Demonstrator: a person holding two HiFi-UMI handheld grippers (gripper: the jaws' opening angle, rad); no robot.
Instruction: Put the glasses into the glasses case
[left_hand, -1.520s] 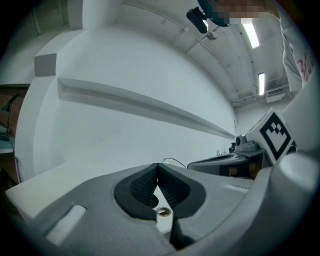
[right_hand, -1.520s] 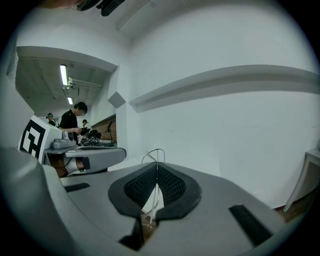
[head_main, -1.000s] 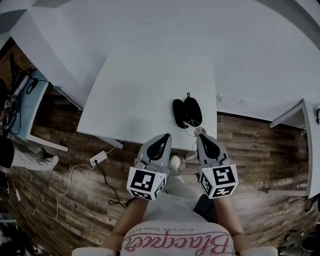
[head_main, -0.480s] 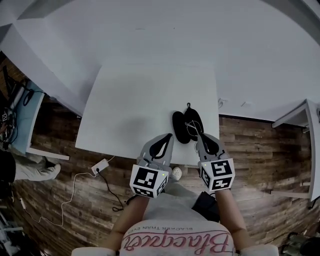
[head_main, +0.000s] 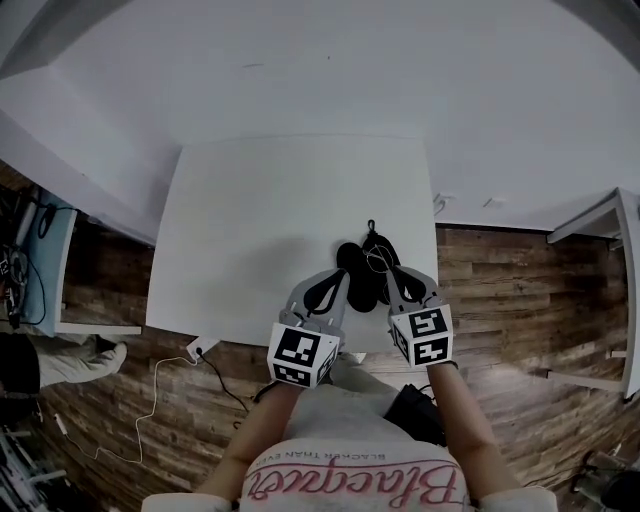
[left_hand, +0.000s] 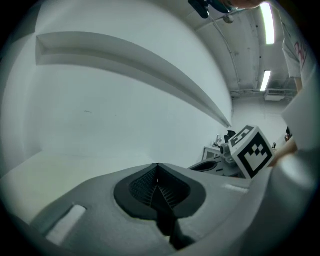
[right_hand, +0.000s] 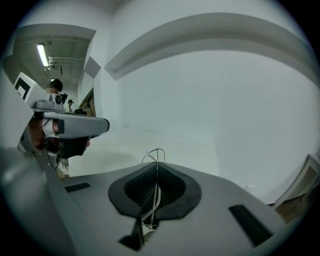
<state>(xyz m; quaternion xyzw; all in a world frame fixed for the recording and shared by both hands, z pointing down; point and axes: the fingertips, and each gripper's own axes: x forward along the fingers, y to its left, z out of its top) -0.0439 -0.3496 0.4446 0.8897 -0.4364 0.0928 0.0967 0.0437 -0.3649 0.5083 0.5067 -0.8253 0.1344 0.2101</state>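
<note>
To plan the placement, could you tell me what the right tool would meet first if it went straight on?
Probably nothing near: beyond the glasses shut in the right tool, its view shows only bare table, then the wall. The glasses case seems to lie under it, though depth is unclear.

Black open clamshell glasses case lies on white square worktop, at the near right edge. Right tongs are over the case's right half, with thin wire-framed glasses pinched between the jaws. Whether glasses and case touch: cannot tell. Left tongs, jaws together on nothing, are just left of the case at the near edge. White power strip lies on wooden plank floor, off the worktop's near left corner.
</note>
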